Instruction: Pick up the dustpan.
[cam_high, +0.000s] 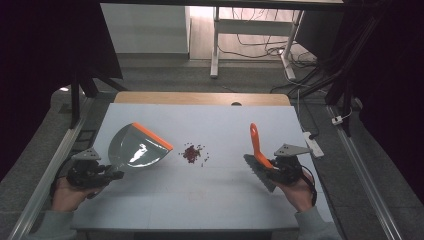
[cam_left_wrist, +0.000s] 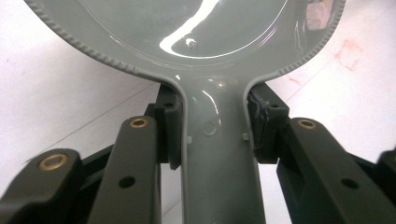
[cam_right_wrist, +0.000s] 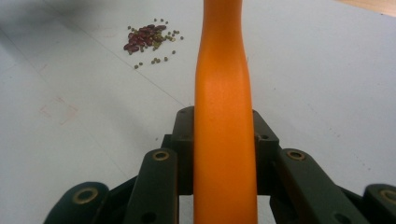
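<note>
A grey dustpan (cam_high: 136, 148) with an orange front lip is held by its handle (cam_left_wrist: 217, 154) in my left gripper (cam_high: 102, 176), whose jaws are shut on it; the pan is tilted up off the white table (cam_high: 210, 200) at the left. My right gripper (cam_high: 280, 170) is shut on an orange brush handle (cam_right_wrist: 224, 126), with the grey bristle head (cam_high: 259, 172) pointing down toward the person. A small pile of dark red beans and tiny green seeds (cam_high: 192, 153) lies on the table between pan and brush, and in the right gripper view the pile (cam_right_wrist: 147, 38) sits far left.
A power strip (cam_high: 313, 144) lies off the table's right edge. A wooden strip (cam_high: 200, 98) runs along the far edge. Faint reddish marks (cam_left_wrist: 348, 49) stain the table surface. Desk legs and cables stand on the floor beyond.
</note>
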